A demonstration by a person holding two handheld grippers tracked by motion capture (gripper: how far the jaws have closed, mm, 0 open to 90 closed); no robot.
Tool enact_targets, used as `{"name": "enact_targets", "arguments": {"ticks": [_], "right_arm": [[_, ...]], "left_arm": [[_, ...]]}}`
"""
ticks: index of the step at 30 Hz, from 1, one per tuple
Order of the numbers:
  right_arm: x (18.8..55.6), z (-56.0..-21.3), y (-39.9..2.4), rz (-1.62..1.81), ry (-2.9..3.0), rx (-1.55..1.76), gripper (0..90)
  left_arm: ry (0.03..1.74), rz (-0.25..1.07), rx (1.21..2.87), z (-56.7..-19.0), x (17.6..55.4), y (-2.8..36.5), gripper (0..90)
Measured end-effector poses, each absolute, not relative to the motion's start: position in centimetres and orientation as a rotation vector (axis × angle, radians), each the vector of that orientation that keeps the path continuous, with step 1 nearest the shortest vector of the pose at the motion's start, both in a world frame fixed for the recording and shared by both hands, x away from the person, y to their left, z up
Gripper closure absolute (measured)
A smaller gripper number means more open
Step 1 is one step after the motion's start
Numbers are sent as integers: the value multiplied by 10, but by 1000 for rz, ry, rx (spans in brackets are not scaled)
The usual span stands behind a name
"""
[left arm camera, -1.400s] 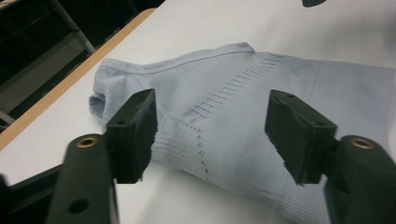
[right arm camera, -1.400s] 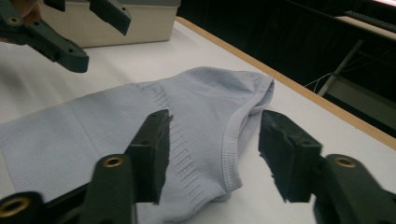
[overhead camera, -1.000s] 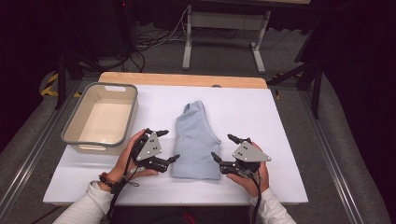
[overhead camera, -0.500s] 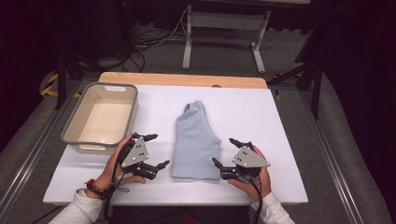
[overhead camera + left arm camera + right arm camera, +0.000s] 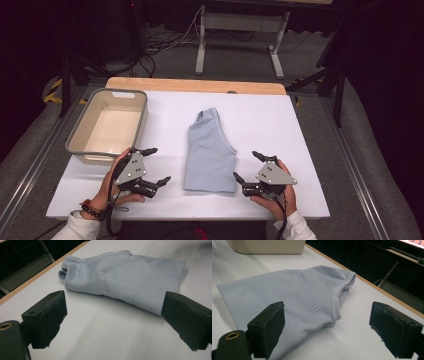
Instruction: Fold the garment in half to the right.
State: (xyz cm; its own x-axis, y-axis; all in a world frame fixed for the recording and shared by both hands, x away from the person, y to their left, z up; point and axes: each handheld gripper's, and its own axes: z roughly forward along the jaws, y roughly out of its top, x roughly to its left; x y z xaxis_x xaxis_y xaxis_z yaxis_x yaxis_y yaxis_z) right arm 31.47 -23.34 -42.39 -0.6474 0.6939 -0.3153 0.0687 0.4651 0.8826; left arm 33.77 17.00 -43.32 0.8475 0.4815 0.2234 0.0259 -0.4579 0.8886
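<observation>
Folded pale-blue knit top (image 5: 210,152) lying flat in the middle of my white tabletop (image 5: 280,125), a gripper parked on each side of it.

Going from the left: the beige rectangular plastic tub (image 5: 108,127) sits at the table's left edge, and just in front of it I have my left gripper (image 5: 154,167), jaws spread wide with nothing between them; they have just been opening, and in the left gripper view the top (image 5: 125,277) lies beyond them, clear of both pads. Then comes the top itself, its narrow end pointing away from me. At its right lower corner is my right gripper (image 5: 251,167), also wide open and empty, one jaw close beside the fabric's edge (image 5: 294,300) in the right gripper view.
</observation>
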Motion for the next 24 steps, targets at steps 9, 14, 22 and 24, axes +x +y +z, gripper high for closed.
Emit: {"name": "enact_targets", "arguments": {"ticks": [9, 14, 22, 24], "right_arm": [[311, -429, -246, 1185, 2031, 648, 139], [309, -432, -252, 1185, 2023, 661, 140], [304, -442, -257, 1158, 2037, 671, 143], [303, -444, -258, 1144, 2041, 671, 144]], "left_arm": [[428, 576, 1978, -442, 333, 187, 76], [460, 565, 1966, -446, 331, 196, 76], [508, 550, 1969, -453, 326, 208, 75], [516, 552, 1974, -455, 325, 211, 75]]}}
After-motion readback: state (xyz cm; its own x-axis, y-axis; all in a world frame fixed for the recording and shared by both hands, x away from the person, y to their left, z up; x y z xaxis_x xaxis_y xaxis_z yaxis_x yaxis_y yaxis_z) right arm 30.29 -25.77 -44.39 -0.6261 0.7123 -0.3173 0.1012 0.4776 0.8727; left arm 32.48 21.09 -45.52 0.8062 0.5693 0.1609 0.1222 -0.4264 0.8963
